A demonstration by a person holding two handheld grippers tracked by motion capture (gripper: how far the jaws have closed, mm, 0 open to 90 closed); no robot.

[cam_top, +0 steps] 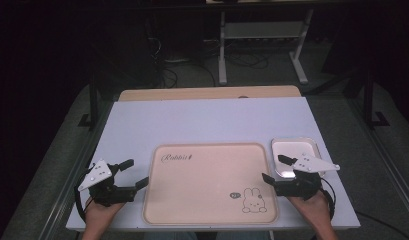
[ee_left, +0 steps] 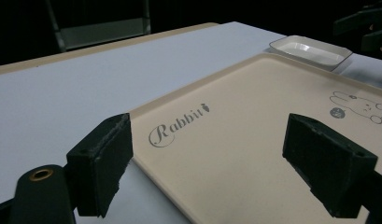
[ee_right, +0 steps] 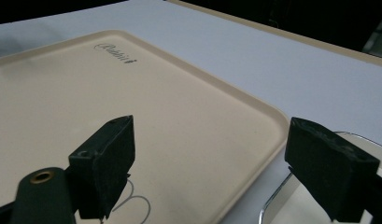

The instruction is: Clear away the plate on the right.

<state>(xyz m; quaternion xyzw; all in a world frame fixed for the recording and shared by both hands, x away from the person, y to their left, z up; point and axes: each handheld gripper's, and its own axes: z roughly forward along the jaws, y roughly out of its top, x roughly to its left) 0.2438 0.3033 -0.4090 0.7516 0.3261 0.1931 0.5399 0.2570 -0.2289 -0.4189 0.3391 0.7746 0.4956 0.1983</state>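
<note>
dark room, grey floor (cam_top: 52,150), metal rack (cam_top: 262,35)

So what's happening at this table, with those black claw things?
A person holds a left gripper and a right gripper, both open and empty, on either side of a beige rabbit-print tray. A small white dish sits beside the tray's far right corner, close to the right gripper. Nothing is being gripped.

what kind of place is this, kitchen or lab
Likely a lab or recording workspace, not a kitchen: a white-topped table with only a beige rabbit tray and small metal tray, and loose cables on the floor behind.
</note>
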